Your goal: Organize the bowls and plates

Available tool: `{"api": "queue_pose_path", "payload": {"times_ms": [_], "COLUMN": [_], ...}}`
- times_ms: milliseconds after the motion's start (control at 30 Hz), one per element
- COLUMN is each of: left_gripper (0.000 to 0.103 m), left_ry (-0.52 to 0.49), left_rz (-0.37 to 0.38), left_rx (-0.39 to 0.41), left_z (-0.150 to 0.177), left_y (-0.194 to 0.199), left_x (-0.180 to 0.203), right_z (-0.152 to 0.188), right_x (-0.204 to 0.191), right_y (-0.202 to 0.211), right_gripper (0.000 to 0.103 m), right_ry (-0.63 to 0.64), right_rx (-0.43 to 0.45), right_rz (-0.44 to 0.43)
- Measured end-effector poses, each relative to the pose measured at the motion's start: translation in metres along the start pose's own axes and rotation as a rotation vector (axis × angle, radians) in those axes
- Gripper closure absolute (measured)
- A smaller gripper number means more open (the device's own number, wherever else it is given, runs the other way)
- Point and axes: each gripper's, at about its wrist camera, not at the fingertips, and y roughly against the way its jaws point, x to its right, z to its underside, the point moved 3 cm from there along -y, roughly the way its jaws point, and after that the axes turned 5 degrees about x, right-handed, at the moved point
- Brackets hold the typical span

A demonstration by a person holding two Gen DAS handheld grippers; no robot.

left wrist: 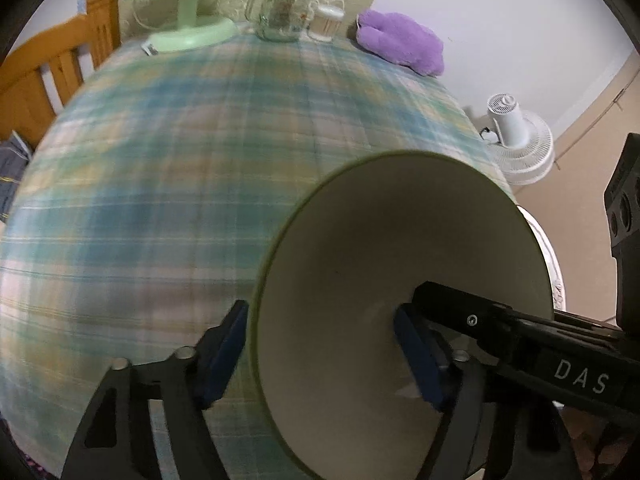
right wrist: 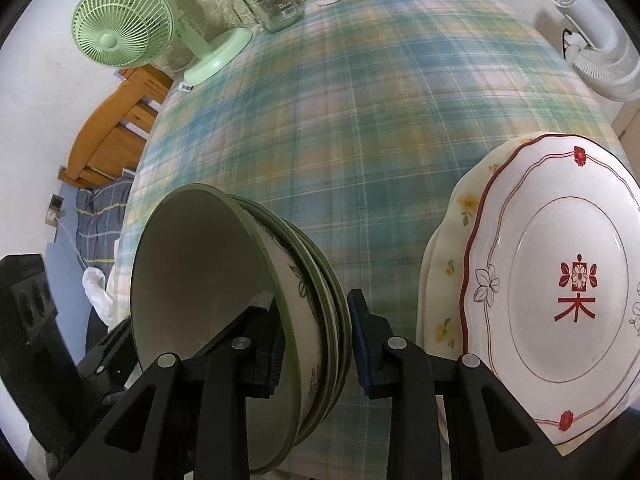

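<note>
Right wrist view: bowl stack (right wrist: 312, 280) and plate stack (right wrist: 560, 264) formed; right gripper (right wrist: 316, 340) straddles the bowl rims, left gripper (left wrist: 320, 360) parted around them too.

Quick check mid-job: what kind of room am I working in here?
Most likely a home dining area: a table under a blue-green plaid tablecloth, an orange wooden chair beside it, and a mint-green desk fan with a clear glass jar at the far edge.
</note>
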Motion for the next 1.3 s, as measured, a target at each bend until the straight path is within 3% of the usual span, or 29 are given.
{"api": "queue_pose_path", "payload": {"times_ms": [133, 667, 1300], "left_gripper": [0.042, 0.047, 0.048], "left_ry": [-0.031, -0.041, -0.097], "left_rz": [0.030, 0.061, 0.060], "left_rx": [0.010, -0.015, 0.071], "left_z": [0.000, -0.002, -0.013], "left_y": [0.003, 0.008, 0.062], "left_x": [0.005, 0.000, 0.017], "right_z": [0.001, 0.002, 0.007], "right_x": [-0.003, -0.011, -0.039], "right_y": [0.000, 0.003, 0.062], "right_gripper": [0.072, 0.070, 0.070], "right_ry": [0.015, 0.009, -0.012], "right_rx": [0.011, 0.020, 0.137], "right_rz": [0.027, 0.100, 0.103]}}
